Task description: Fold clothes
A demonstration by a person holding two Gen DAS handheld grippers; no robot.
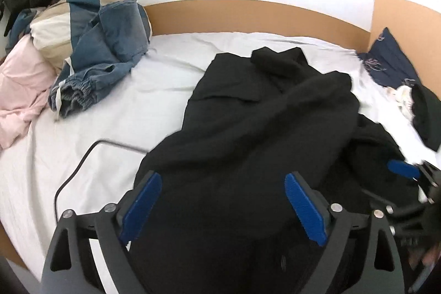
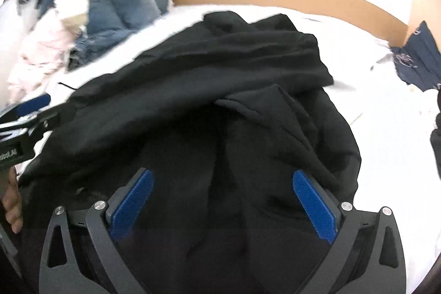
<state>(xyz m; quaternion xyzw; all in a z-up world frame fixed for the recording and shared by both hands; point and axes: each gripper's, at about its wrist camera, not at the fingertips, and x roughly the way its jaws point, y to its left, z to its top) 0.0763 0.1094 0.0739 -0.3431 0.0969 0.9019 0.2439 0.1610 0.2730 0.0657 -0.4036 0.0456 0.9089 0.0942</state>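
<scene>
While both claws gape (left (image 1: 223, 178), right (image 2: 222, 175)), the black garment (image 1: 261, 115) lies beneath.

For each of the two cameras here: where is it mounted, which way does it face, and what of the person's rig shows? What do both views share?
Left wrist: sits on the left tongs, looking across the black garment toward the headboard; its open blue pads frame the view, with the right tongs at the right edge.
Right wrist: sits on the right tongs, open above the same garment; the left tongs and a hand show at left.
Shared: garment, headboard, clothes pile.
</scene>
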